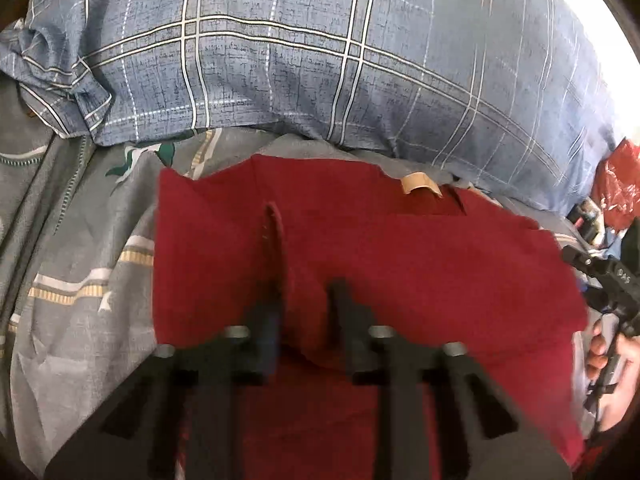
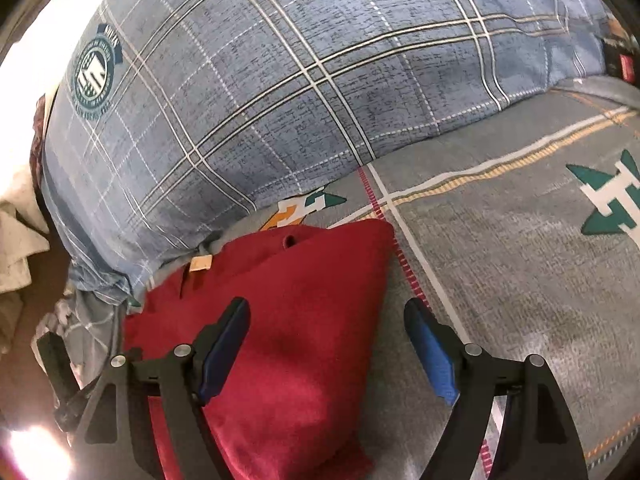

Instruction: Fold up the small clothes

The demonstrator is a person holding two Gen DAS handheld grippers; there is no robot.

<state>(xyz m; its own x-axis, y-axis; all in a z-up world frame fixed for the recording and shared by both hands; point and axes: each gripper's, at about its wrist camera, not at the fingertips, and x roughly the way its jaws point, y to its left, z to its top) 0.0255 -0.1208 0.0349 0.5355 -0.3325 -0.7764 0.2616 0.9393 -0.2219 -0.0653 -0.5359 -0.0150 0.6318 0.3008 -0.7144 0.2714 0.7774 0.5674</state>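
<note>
A small dark red garment point(image 1: 400, 264) lies spread on the grey bedsheet, with a tan label point(image 1: 420, 184) near its far edge. My left gripper point(image 1: 306, 292) sits low over the garment with a raised ridge of the red cloth point(image 1: 280, 248) standing between its fingers, which are a small gap apart. In the right wrist view the same red garment point(image 2: 288, 320) lies under and left of my right gripper point(image 2: 328, 308), which is open and empty above the garment's right edge. The right gripper also shows in the left wrist view point(image 1: 608, 280), at the garment's right side.
A big blue plaid pillow point(image 1: 320, 52) lies just behind the garment and also shows in the right wrist view point(image 2: 260, 92). The grey patterned bedsheet point(image 2: 520, 240) stretches to the right. A red plastic bag point(image 1: 616, 184) lies at the far right. Pale cloth point(image 2: 16, 240) is at the left.
</note>
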